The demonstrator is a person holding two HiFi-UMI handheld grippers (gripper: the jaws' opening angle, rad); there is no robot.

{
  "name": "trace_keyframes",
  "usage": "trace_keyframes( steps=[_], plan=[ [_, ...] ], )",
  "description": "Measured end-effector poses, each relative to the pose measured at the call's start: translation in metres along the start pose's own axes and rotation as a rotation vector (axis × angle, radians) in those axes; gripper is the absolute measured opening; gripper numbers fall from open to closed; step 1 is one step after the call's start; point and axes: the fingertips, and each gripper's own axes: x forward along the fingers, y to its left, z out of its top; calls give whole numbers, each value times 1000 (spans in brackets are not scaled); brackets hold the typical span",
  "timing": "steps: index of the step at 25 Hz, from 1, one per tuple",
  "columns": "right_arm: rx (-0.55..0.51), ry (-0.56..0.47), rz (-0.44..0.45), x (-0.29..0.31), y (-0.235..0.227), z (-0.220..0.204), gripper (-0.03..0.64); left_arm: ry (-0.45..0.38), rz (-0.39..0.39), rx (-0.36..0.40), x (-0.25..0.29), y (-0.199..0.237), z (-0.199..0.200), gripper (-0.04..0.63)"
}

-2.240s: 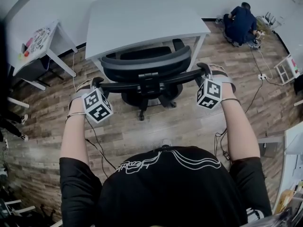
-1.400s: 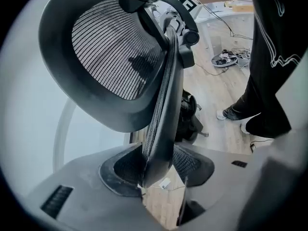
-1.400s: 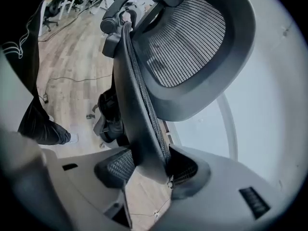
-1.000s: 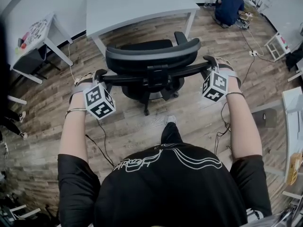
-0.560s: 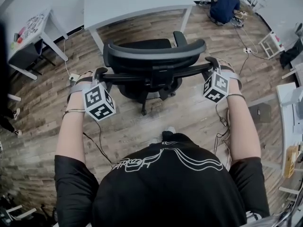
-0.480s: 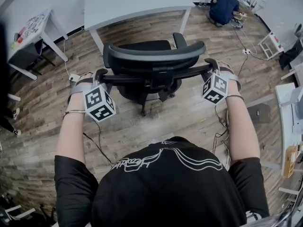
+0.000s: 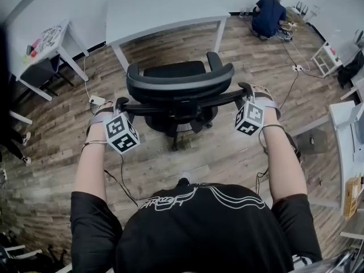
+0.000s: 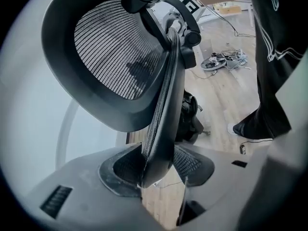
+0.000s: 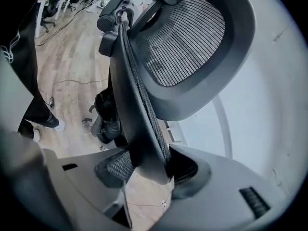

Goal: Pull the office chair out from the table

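The black mesh office chair (image 7: 179,81) stands on the wood floor, apart from the white table (image 7: 165,10) behind it. My left gripper (image 7: 118,103) is shut on the left edge of the chair's backrest (image 8: 159,129), which sits pinched between its pads (image 8: 192,162). At the other side, my right gripper (image 7: 245,88) is shut on the backrest's right edge (image 9: 144,129), again between the pads (image 9: 113,165). The seat and base show below the backrest. My own legs and a shoe (image 7: 183,181) are just behind the chair.
A small white side table (image 7: 48,41) with bits on it stands at the left. A person (image 7: 267,16) crouches at the far right by cables (image 7: 296,67). A cable and plug block (image 7: 95,101) lie near my left hand. More furniture (image 7: 347,124) lines the right edge.
The chair has rolled back from the table toward me, and the strip of floor between them has widened. Both grippers came back with it, still clamped on the backrest.
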Motion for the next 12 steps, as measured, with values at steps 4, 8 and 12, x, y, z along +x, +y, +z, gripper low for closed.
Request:
trace_keyframes(
  steps=[4, 8, 12],
  plan=[
    [-7, -21, -3, -18, 10, -9, 229, 17, 7, -16, -17, -21, 5, 187],
    [-11, -34, -12, -35, 24, -21, 229, 19, 41, -23, -34, -44, 11, 187],
    [-6, -29, -11, -47, 27, -26, 229, 14, 64, -23, -46, -54, 15, 189]
  ],
)
